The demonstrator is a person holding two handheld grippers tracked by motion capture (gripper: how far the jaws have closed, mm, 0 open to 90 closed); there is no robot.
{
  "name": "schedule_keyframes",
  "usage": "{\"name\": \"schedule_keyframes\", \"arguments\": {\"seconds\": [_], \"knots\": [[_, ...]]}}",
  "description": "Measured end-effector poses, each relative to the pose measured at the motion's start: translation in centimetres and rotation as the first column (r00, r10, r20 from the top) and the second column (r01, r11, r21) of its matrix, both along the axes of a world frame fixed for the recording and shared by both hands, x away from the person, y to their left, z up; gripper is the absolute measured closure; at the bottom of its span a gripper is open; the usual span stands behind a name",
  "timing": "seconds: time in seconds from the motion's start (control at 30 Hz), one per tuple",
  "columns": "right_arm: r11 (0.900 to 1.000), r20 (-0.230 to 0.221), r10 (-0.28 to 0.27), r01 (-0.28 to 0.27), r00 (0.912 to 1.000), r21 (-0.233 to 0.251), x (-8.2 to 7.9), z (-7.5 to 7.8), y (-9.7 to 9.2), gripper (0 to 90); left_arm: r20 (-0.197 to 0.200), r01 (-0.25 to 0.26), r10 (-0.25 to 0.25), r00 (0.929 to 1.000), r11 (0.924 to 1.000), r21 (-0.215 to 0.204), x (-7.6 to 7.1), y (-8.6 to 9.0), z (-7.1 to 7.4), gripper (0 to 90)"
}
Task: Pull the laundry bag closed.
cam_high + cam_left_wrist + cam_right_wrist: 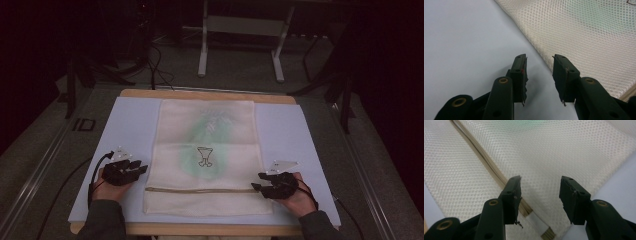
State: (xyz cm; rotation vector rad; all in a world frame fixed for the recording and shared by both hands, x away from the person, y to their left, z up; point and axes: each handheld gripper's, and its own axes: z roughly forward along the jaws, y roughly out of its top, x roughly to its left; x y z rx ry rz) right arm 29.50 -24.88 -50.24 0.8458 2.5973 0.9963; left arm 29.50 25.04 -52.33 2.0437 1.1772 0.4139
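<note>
A cream mesh bag lies flat on a pale blue sheet, with something green and a small printed emblem showing through it. A tan zipper runs across the bag near its front edge. My left gripper rests open on the sheet just off the bag's left edge. Open as well, my right gripper hovers at the bag's right edge; in the right gripper view its jaws straddle the mesh beside the zipper's end.
The sheet covers a wooden board whose edge shows at the back and front. Beyond the table stand a white metal frame and dark cables on the grey floor. Bare sheet flanks the bag on both sides.
</note>
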Motion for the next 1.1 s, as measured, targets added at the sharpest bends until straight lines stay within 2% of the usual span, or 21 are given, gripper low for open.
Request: {"name": "schedule_keyframes", "arguments": {"seconds": [0.5, 1.1], "knots": [[0.9982, -0.003, 0.06, -0.06, 0.9982, -0.001, 0.0, 0.3, 2.1, 51.1, 0.014, -0.006, 0.006, 0.9999, 1.0, 0.005, -0.1, 0.1, 0.1, 63.4], [0.9911, 0.0, 0.133, -0.133, 0.9912, 0.013, 0.1, 0.5, 4.9, 51.0, 0.02, 0.002, -0.002, 0.9998, 1.0, -0.001, -0.2, 0.2, 0.3, 64.9]]}}
